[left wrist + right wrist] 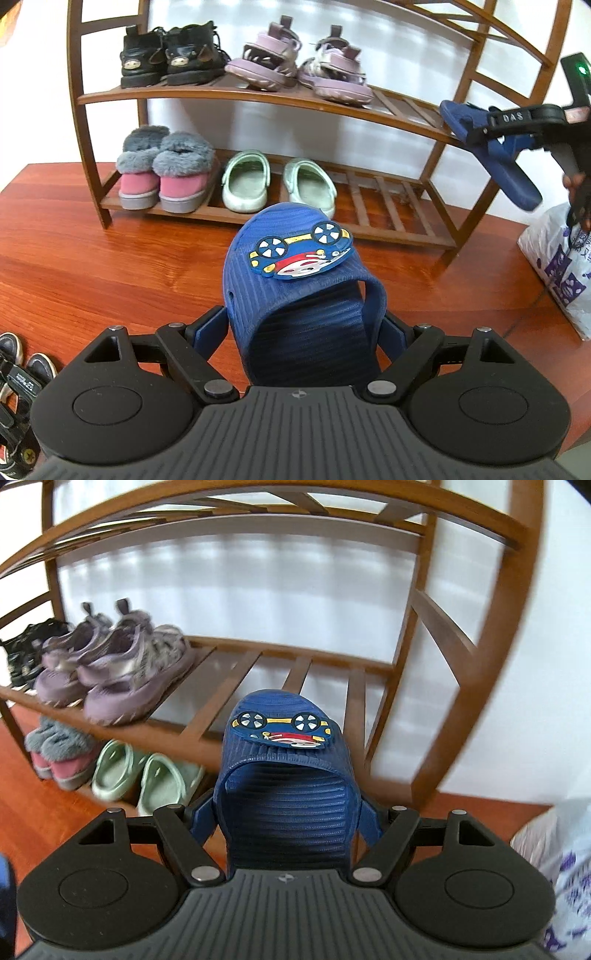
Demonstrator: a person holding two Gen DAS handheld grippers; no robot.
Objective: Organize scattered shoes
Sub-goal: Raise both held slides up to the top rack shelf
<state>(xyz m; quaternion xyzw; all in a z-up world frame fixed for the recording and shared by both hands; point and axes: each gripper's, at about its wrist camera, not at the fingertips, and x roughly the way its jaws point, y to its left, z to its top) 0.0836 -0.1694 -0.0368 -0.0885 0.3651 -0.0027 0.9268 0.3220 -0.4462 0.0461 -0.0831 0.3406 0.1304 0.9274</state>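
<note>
- left gripper (299, 332) grips a blue slipper (295, 266) between its fingers, toe forward, above the floor (92, 258) before the rack (229, 95).
- right gripper (291, 812) clamps the other slipper (288, 746) likewise, over the middle shelf's (258, 664) right end.

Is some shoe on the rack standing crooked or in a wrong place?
Yes, mildly. On the middle shelf the left purple sandal tips up, its toe leaning on the right purple sandal. The other pairs stand straight. Black sandals lie on the floor, off the rack.
</note>
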